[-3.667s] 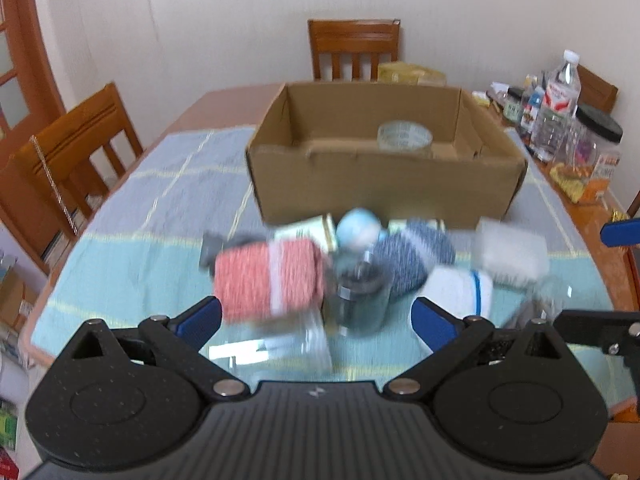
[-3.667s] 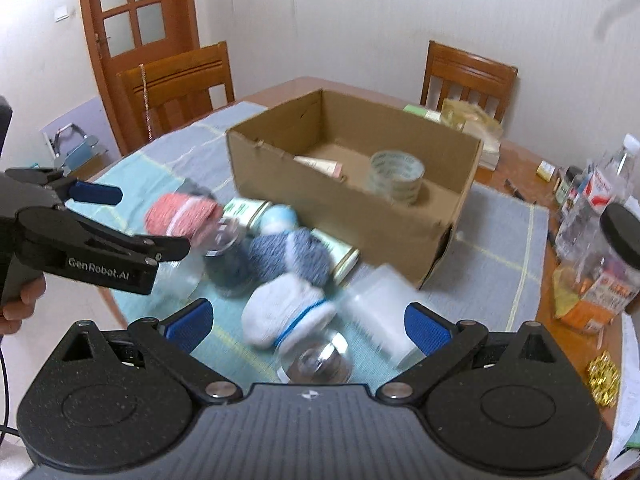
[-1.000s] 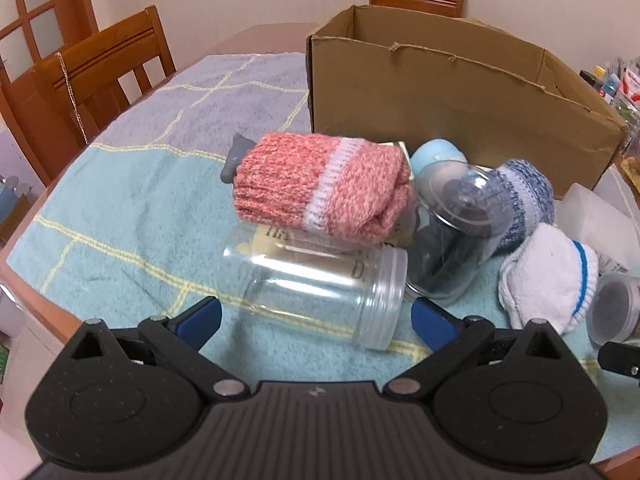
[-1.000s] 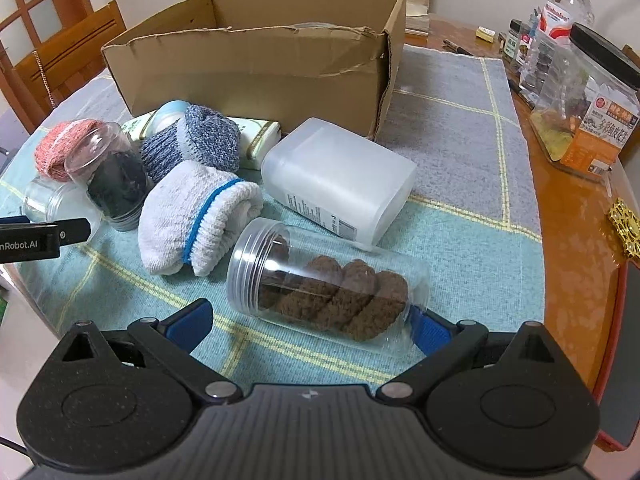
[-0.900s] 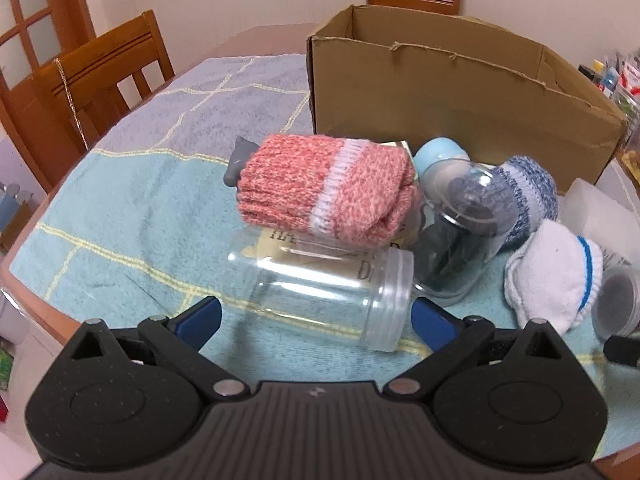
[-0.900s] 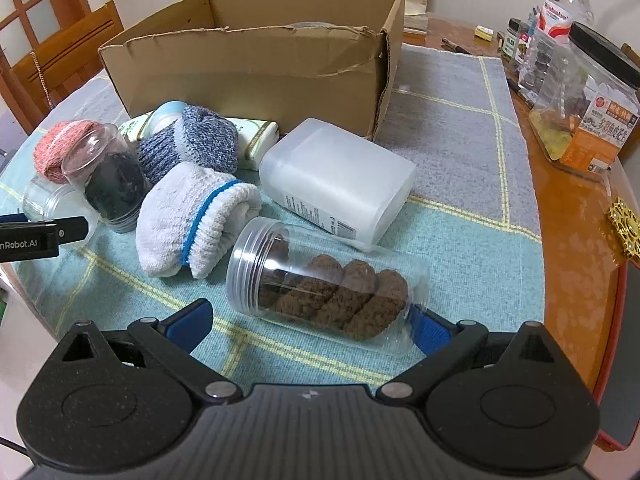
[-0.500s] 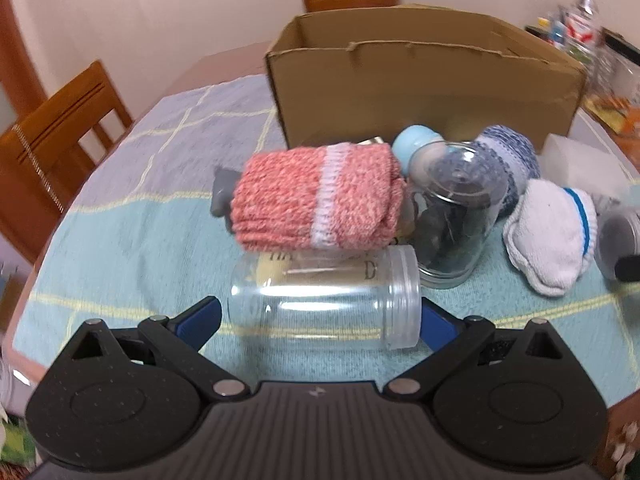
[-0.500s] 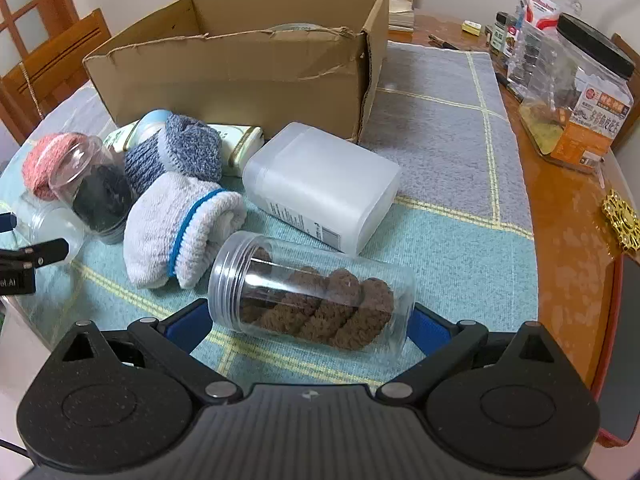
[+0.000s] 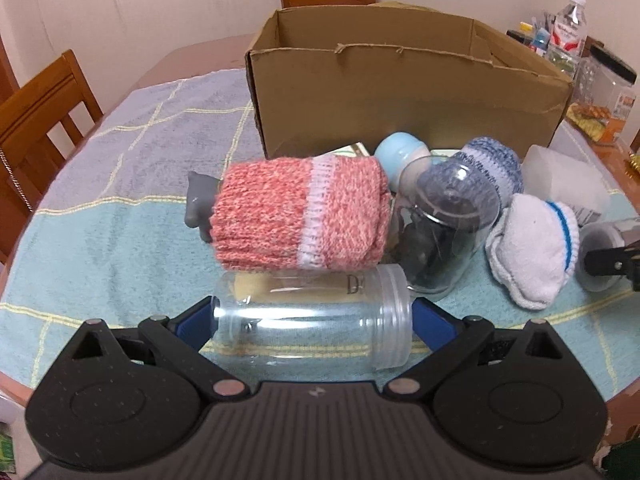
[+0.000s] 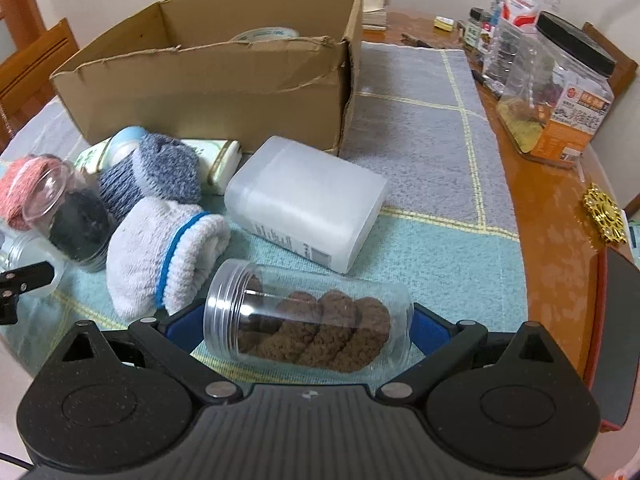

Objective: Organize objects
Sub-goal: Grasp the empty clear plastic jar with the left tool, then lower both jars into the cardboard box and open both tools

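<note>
An empty clear jar (image 9: 312, 320) lies on its side low in the left wrist frame, the left gripper (image 9: 312, 320) with its jaws touching both jar ends, holding it endwise. Low in the right wrist frame a clear jar of brown cookies (image 10: 308, 324) lies sideways, the right gripper (image 10: 296, 326) with its jaws closed on both ends. Just above on the towel-covered worktop (image 10: 424, 136) sit a pink sock roll (image 9: 300, 220), a white sock roll (image 10: 168, 256), a white container (image 10: 308, 200) and, in the upper frame, a cardboard box (image 10: 208, 84).
</note>
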Available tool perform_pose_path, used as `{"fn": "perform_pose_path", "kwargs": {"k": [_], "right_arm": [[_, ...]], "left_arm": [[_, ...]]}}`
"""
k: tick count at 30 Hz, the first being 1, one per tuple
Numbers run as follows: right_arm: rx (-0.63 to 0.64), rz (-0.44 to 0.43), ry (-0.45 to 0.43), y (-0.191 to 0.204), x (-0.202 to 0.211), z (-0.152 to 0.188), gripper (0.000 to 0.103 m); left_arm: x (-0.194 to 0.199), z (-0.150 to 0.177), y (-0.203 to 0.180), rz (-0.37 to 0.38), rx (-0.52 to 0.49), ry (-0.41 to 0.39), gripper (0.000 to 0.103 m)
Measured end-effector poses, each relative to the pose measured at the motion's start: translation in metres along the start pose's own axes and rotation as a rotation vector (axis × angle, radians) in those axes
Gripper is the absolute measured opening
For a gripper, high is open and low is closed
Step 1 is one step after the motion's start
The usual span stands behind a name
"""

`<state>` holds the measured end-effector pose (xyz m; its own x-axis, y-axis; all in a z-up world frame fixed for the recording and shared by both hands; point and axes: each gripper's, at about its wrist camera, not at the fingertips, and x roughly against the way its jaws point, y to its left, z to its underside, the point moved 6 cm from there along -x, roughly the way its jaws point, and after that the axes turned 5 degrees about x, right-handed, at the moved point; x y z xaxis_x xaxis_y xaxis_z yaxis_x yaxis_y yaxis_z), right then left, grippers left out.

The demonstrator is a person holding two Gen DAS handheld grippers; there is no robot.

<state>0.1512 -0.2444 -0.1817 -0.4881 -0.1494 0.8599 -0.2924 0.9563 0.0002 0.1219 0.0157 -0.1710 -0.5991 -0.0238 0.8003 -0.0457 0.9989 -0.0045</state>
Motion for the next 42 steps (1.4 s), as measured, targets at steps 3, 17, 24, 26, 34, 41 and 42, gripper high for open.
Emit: {"fn": "perform_pose_path", "kwargs": {"k": [3, 17, 24, 26, 34, 41, 42], "right_arm": [[-0.010, 0.014, 0.008, 0.002, -0.002, -0.001, 0.101], [-0.029, 0.060, 0.050, 0.006, 0.003, -0.002, 0.096], [-0.013, 0.056, 0.057, 0.009, 0.013, -0.009, 0.096], [-0.018, 0.054, 0.064, 0.008, 0.015, -0.012, 0.096], [0.013, 0.025, 0.036, 0.011, 0.049, -0.029, 0.096], [0.076, -0.008, -0.035, 0.016, 0.077, -0.064, 0.096], [0.090, -0.015, -0.052, 0.017, 0.079, -0.073, 0.096]], "left_arm": [[0.000, -0.002, 0.001, 0.015, 0.006, 0.002, 0.098], [0.012, -0.004, 0.008, 0.087, -0.003, 0.067, 0.090], [0.023, -0.010, 0.008, 0.110, -0.075, 0.079, 0.090], [0.030, -0.013, 0.010, 0.137, -0.083, 0.090, 0.090], [0.069, -0.045, 0.015, 0.204, -0.149, 0.066, 0.090], [0.086, -0.101, 0.007, 0.222, -0.146, -0.041, 0.090], [0.085, -0.112, 0.004, 0.209, -0.142, -0.057, 0.090]]}}
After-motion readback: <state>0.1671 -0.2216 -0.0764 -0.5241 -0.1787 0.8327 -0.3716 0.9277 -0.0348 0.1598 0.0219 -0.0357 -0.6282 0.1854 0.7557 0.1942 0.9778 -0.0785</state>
